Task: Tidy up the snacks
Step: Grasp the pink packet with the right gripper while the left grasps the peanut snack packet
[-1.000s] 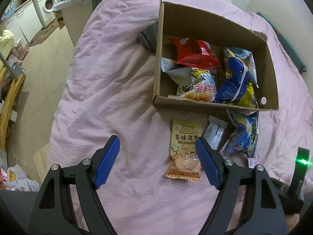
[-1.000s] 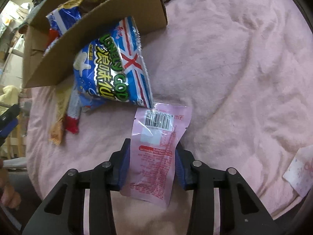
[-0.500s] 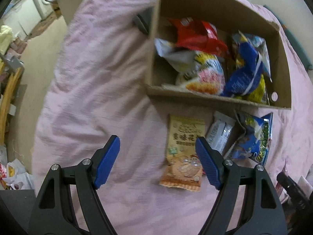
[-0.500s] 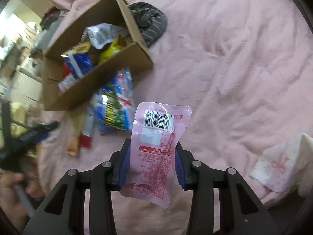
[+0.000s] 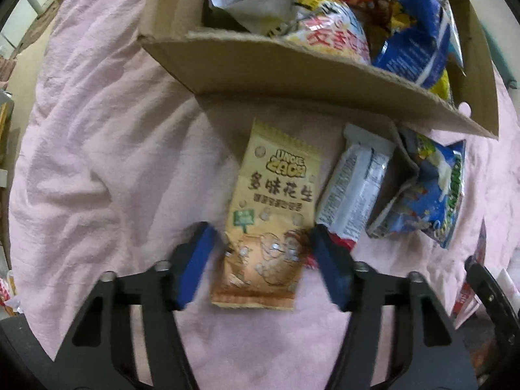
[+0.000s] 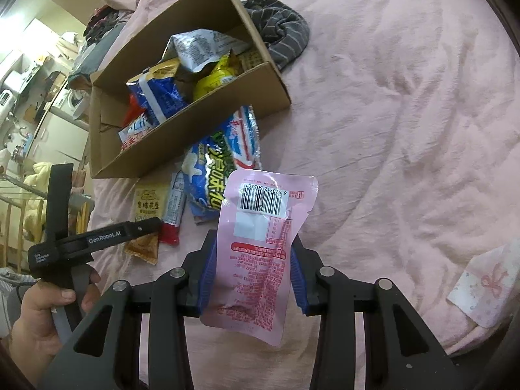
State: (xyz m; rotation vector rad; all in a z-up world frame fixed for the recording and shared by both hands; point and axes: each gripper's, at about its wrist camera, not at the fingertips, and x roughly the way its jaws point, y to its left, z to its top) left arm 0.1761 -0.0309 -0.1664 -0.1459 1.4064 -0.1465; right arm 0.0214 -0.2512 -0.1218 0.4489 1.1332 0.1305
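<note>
Cardboard box (image 5: pixel 325 74) ahead of both grippers is already loaded with several snack bags. A pink pouch (image 6: pixel 260 243) is clamped in the right gripper (image 6: pixel 252 279); the peanut packet (image 5: pixel 269 224) is straddled by the parted left gripper (image 5: pixel 265 260), its grasp not confirmed. Beyond it, a white bar (image 5: pixel 354 188) and a blue bag (image 5: pixel 422 191) are left unboxed.

A bed covered by a wrinkled pink sheet (image 6: pixel 406 104) carries everything. On it sits an open cardboard box (image 5: pixel 292 74) with a grey striped cloth (image 6: pixel 279 32) bunched against its far corner. Along the box's near wall three packets lie flat side by side: a tan peanut packet (image 5: pixel 273 201), a white-and-red wrapper (image 5: pixel 354 191) touching it, and a blue puffed-snack bag (image 5: pixel 425 191) partly tucked under the box edge. A pale floral-print cloth (image 6: pixel 487 282) rests at the sheet's edge, well apart from them.
</note>
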